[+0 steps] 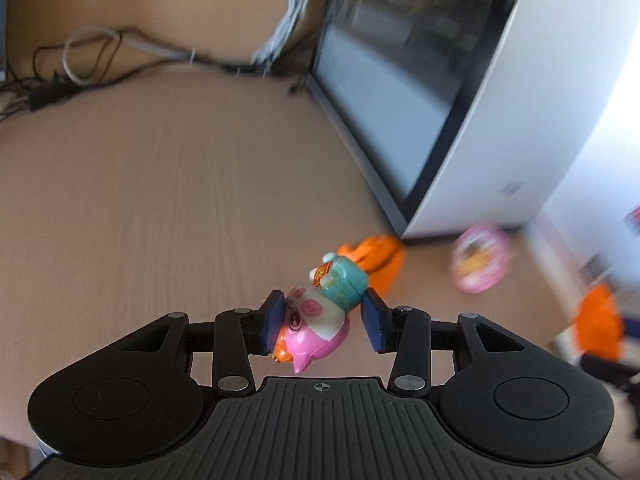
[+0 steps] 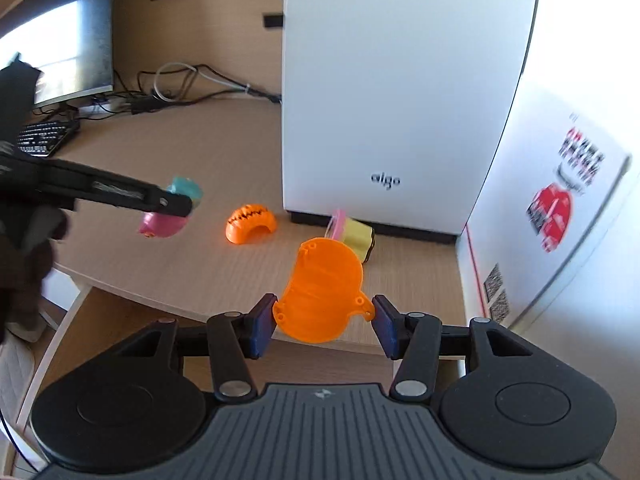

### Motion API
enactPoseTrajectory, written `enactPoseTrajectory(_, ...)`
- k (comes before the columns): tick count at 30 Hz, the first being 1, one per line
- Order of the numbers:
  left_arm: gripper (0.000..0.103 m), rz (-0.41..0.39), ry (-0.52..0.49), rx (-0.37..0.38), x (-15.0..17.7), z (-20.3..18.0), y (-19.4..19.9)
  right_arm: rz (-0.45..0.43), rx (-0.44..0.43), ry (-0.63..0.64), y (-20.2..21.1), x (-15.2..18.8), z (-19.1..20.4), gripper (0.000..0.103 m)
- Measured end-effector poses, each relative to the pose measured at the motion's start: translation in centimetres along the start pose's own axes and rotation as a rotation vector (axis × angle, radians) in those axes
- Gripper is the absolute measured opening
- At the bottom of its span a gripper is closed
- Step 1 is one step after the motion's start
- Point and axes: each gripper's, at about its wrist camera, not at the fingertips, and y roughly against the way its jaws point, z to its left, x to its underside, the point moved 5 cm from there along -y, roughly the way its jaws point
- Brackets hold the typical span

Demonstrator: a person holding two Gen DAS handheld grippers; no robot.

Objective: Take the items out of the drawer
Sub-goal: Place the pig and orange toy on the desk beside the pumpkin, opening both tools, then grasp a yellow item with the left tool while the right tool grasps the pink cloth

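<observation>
My left gripper (image 1: 325, 322) is shut on a toy pig figure (image 1: 316, 320) with a pink head and a teal body, and holds it above the wooden desk (image 1: 180, 200). In the right wrist view the same left gripper (image 2: 176, 204) hangs at the left with the pig figure (image 2: 164, 224) in it. My right gripper (image 2: 325, 325) is shut on a flat orange plastic shell (image 2: 324, 288), its pads pressing both edges, above the desk's front edge. An orange pumpkin half (image 2: 250, 224) and a yellow and pink toy (image 2: 356, 236) lie on the desk.
A white computer case (image 2: 400, 100) stands upright behind the toys. A white box with red print (image 2: 560, 208) is at the right. A monitor (image 2: 68, 52), a keyboard (image 2: 46, 138) and cables (image 2: 180, 88) sit at the back left. A lower wooden surface (image 2: 120, 320) shows under the desk edge.
</observation>
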Motion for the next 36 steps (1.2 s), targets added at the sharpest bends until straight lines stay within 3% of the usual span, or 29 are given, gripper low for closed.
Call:
enactPoseTrajectory(4, 0.047, -0.046, -0.061, -0.018, 0.2, -0.5, -1.4, 0.019, -0.006, 0.005, -3.1, -0.4, 0.3, 0.051)
enactPoseTrajectory(8, 0.045, -0.038, -0.022, -0.004, 0.9, -0.3, -3.1, 0.039, -0.028, 0.03, -5.7, -0.9, 1.2, 0.051)
enactPoseTrajectory(13, 0.046, -0.059, -0.136, -0.019, 1.4, -1.2, -3.0, 0.052, -0.057, 0.069, -8.2, -1.3, 2.7, 0.051)
enactPoseTrajectory(19, 0.044, -0.074, 0.061, 0.114, 0.4, 1.1, -2.2, 0.06, -0.067, 0.138, -11.1, -1.4, 4.6, 0.051)
enactPoseTrajectory(26, 0.044, -0.235, 0.06, 0.115, -0.5, 1.9, 2.3, 0.014, -0.052, 0.166, -12.7, -2.1, 5.4, 0.052)
enactPoseTrajectory(28, 0.044, -0.253, 0.045, 0.092, -0.4, 2.1, 3.4, 0.022, -0.047, 0.143, -12.7, -2.2, 5.1, 0.057)
enactPoseTrajectory(32, 0.043, -0.197, -0.016, 0.046, 0.1, 2.0, 4.5, -0.013, -0.057, 0.103, -10.8, -2.2, 4.4, 0.063)
enactPoseTrajectory(36, 0.043, -0.074, -0.087, 0.137, 2.3, 1.0, 5.7, -0.04, -0.071, 0.067, -6.8, -1.6, 3.1, 0.066)
